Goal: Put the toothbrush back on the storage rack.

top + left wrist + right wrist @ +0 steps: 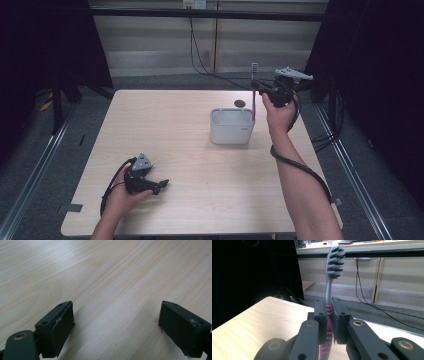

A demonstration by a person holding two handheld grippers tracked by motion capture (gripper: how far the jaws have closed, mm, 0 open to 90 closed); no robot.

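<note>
Toothbrush (254, 95) held upright over the far right corner of the white holder (231, 132), w/ its lower end at the rim.
Right gripper (260, 90) clenched on the pink ribbed grip, bristles up. Looks light, stiff, slick plastic; the ribbed mid-handle seems the best hold, not the thin neck. Left gripper (162, 184) released, nothing between its jaws, resting low on the desk (165, 125), well apart from the holder.

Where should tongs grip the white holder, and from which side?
Take the white holder by its top rim, from straight above, jaws across a thin wall. It stands upright with open compartments; its body looks too wide to span. The free left tongs are open.
</note>
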